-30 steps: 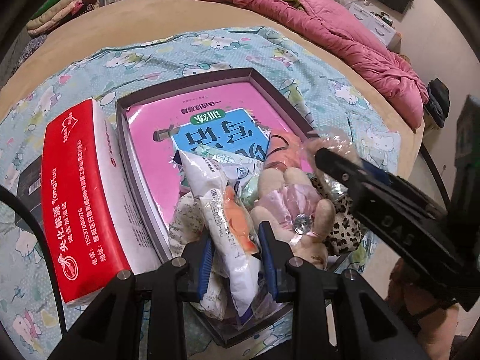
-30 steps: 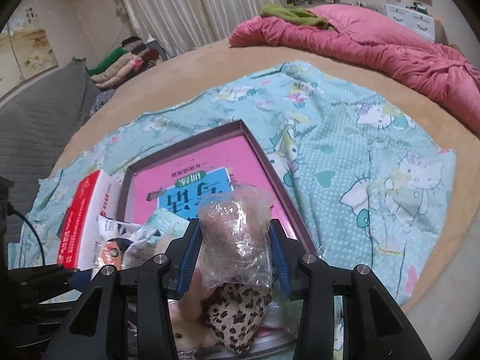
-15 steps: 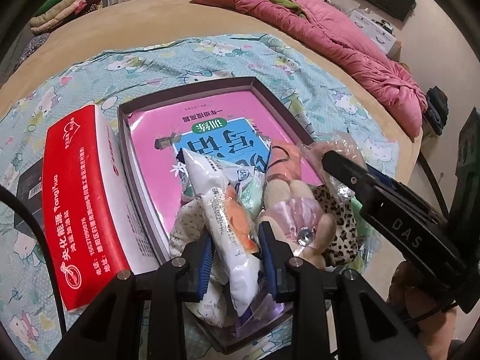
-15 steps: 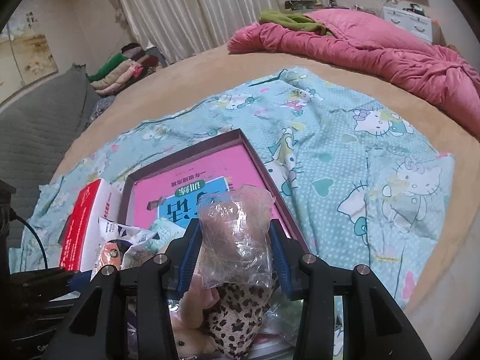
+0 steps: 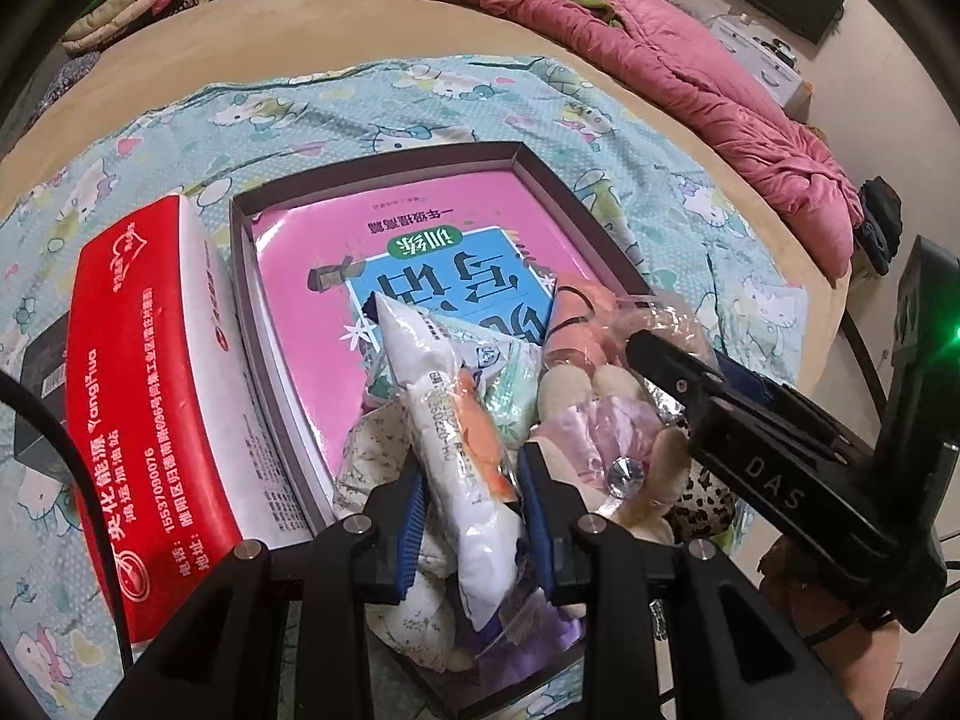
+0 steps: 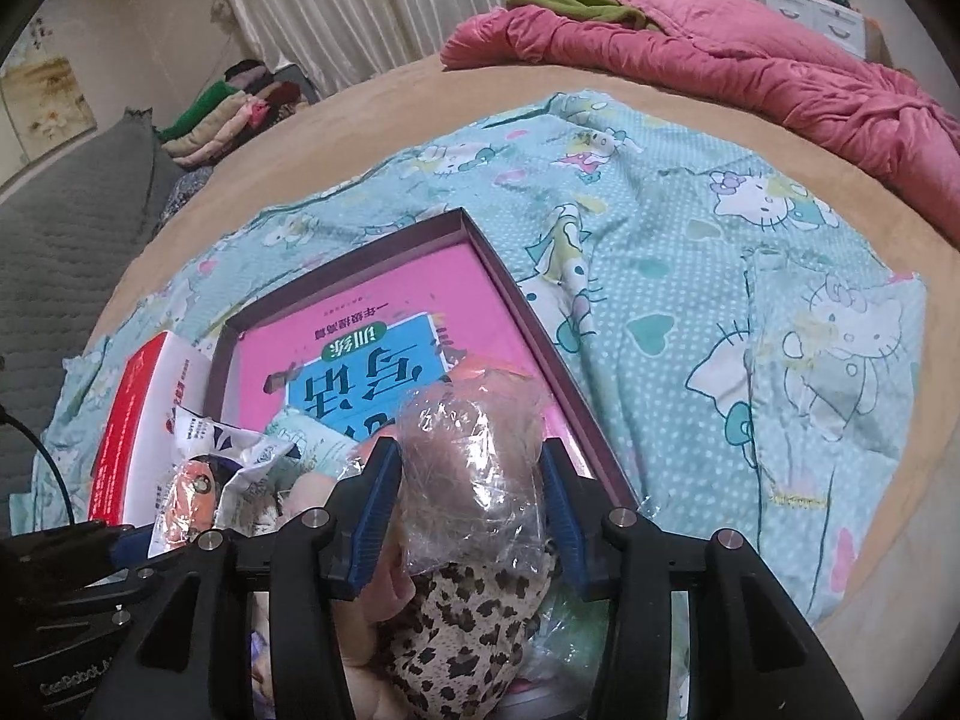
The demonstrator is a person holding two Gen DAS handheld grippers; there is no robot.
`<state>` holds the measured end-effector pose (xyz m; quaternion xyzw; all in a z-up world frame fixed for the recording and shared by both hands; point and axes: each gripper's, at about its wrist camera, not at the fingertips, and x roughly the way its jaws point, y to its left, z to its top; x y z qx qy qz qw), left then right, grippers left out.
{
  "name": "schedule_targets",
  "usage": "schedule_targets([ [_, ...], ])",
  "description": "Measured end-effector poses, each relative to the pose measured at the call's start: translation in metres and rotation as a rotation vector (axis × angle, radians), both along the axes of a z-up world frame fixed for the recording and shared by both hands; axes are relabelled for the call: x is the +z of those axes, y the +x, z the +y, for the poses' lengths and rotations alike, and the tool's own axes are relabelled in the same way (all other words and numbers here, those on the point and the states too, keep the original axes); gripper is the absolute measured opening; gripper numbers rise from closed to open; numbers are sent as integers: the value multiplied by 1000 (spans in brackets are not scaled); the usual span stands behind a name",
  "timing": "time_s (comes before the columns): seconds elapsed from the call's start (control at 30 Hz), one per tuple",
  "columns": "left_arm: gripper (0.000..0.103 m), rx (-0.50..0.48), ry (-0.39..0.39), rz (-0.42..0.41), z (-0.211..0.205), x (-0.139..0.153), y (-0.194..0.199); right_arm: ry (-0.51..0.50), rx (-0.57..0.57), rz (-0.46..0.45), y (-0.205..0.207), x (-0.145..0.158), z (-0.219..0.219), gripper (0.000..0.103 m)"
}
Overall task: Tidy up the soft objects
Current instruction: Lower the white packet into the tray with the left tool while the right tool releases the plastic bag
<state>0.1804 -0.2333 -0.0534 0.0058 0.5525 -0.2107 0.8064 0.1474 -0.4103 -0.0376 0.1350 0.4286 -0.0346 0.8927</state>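
Note:
A dark shallow box [image 5: 576, 198] lies on the bed with a pink book [image 5: 420, 264] in it. Soft things are piled at its near end: a plush doll [image 5: 606, 420] and a leopard-print piece [image 6: 468, 630]. My left gripper [image 5: 468, 492] is shut on a white plastic packet [image 5: 456, 432] over the pile. My right gripper [image 6: 471, 480] is shut on a clear plastic bag with something pinkish inside [image 6: 474, 468], held above the leopard piece. The right gripper also shows in the left wrist view [image 5: 678, 360].
A red and white tissue box [image 5: 144, 384] stands against the box's left side. A Hello Kitty sheet [image 6: 720, 276] covers the round tan bed. A pink quilt [image 6: 750, 54] lies at the far edge. Folded clothes [image 6: 234, 108] are stacked far left.
Both grippers have lifted and drawn back a little with their loads; the box and pile look slightly farther away. Grips are unchanged.

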Motion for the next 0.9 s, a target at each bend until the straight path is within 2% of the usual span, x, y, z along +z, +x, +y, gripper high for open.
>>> schedule_targets([
  [0.37, 32, 8, -30, 19, -1, -4, 3, 42, -24, 4, -3, -1, -6, 58],
  [0.6, 39, 10, -69, 23, 1, -2, 2, 55, -37, -13, -9, 6, -8, 62],
  [0.9, 47, 3, -75, 19, -2, 0, 0, 61, -52, -33, -16, 15, -12, 68],
])
